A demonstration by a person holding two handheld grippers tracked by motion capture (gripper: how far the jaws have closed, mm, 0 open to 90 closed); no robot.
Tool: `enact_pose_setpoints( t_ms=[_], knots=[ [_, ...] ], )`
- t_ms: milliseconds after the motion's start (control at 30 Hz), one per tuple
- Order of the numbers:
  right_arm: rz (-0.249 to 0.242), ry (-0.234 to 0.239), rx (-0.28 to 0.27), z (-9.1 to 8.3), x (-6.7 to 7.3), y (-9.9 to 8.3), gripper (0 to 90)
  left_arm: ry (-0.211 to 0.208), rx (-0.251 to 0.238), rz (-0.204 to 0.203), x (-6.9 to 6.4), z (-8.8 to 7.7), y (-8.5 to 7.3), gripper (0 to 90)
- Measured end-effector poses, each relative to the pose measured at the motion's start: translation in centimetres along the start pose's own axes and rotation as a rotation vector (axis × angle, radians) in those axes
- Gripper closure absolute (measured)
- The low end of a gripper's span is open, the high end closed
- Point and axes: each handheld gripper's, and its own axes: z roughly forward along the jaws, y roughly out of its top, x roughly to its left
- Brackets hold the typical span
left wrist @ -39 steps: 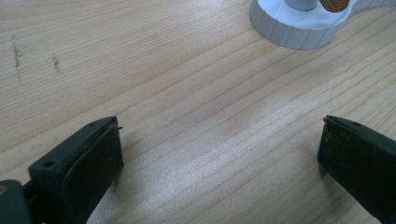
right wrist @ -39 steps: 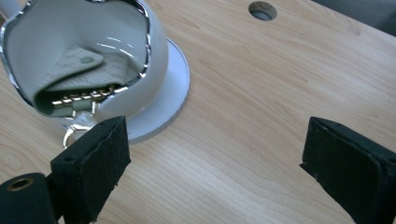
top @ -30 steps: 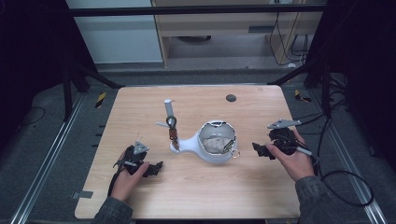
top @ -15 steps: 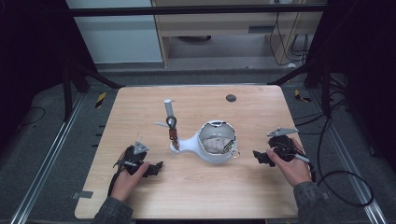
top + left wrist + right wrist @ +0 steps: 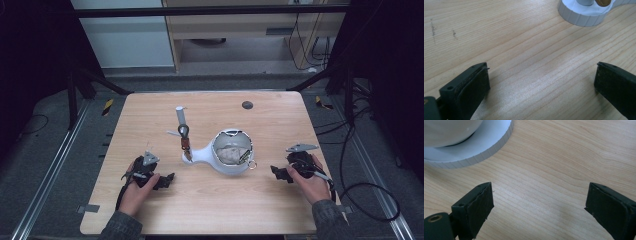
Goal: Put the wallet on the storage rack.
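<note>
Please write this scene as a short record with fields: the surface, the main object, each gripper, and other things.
surface: wooden table
main object: white round device near the middle, something pale inside it
left gripper: open, nothing between the jaws, low over the table left of the device
right gripper: open, nothing between the jaws, low over the table right of the device
other things: white tube; dark round spot near the far edge

Both sleeves are dark grey knit. Each hand-held gripper, left [image 5: 161, 181] and right [image 5: 281, 173], is black, topped by a grey three-cornered plate, trailing a black cable. The pads [image 5: 484, 205] are flat, black, rubbery, set in screw-holed holders.
</note>
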Motion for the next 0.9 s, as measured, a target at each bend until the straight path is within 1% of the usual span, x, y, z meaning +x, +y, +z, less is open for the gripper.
enact_pose_setpoints(
  t_ms=[33,167,200,267,433,500,567,600,667,900],
  knots=[
    [0.011,0.003,-0.001,0.1,0.1,-0.1,7.7,0.0,0.0,0.0,0.0,0.0,0.0,0.0],
    [0.026,-0.008,-0.003,0.9,0.0,-0.3,6.7,0.0,0.0,0.0,0.0,0.0,0.0,0.0],
    [0.04,-0.009,-0.005,1.1,0.0,-0.3,6.7,0.0,0.0,-0.001,0.0,0.0,0.0,0.0],
    [0.06,-0.019,-0.009,1.6,-0.1,-0.2,6.3,0.0,0.0,-0.001,0.0,0.0,0.0,0.0],
    [0.089,-0.039,-0.013,2.5,-0.2,-0.3,6.2,0.0,0.0,-0.001,0.0,0.0,0.0,0.0],
    [0.1,-0.031,-0.013,2.7,-0.2,-0.3,5.9,0.0,0.0,-0.001,0.0,0.0,0.0,0.0],
    [0.097,-0.043,-0.006,3.0,-0.2,-0.5,5.7,0.0,0.0,-0.001,0.0,0.0,0.0,0.0],
    [0.1,-0.036,-0.003,3.1,-0.1,-0.5,5.5,0.0,0.0,-0.001,0.0,0.0,0.0,0.0],
    [0.091,-0.044,0.003,3.4,0.0,-0.6,4.7,0.0,0.0,-0.001,0.0,0.0,0.0,0.0],
    [0.076,-0.074,-0.01,3.7,0.6,-0.8,2.3,0.0,0.0,-0.001,0.0,0.0,0.0,0.0]
  ],
)
